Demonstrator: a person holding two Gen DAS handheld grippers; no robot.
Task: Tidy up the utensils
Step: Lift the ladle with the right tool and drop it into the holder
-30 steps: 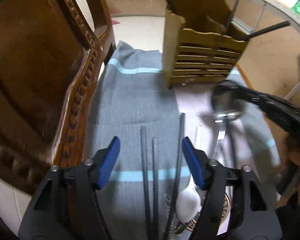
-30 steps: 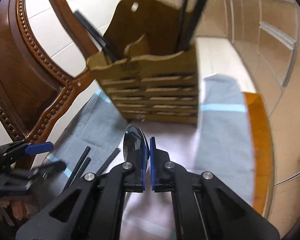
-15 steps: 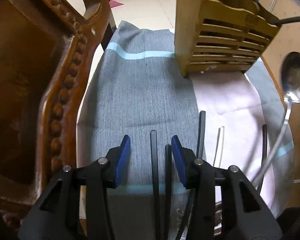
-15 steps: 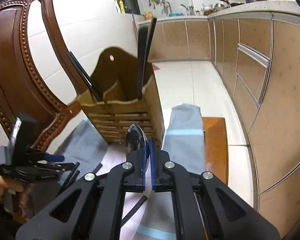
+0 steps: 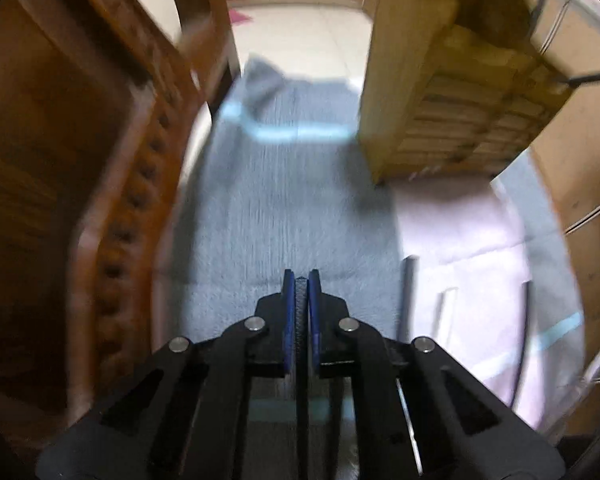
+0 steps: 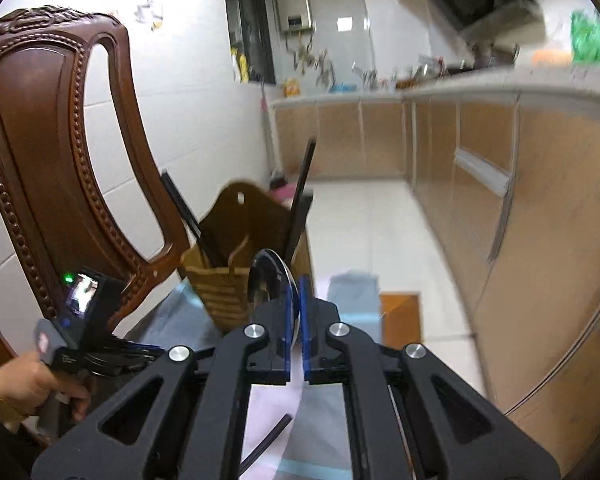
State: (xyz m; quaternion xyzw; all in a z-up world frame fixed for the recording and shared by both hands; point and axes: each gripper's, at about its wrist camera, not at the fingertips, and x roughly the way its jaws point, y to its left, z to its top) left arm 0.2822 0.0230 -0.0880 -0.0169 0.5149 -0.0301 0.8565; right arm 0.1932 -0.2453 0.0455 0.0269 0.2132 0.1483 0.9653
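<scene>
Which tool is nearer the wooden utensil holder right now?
Right, probably. The right tool, shut on a metal spoon, is raised just before the wooden utensil holder. The left tool, gripping black chopsticks, sits lower, farther back.

No readable text, labels or numbers anywhere.

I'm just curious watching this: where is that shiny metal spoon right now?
In the right wrist view the spoon is clamped in the right gripper, bowl raised just in front of the wooden utensil holder, beside the chair.
</scene>
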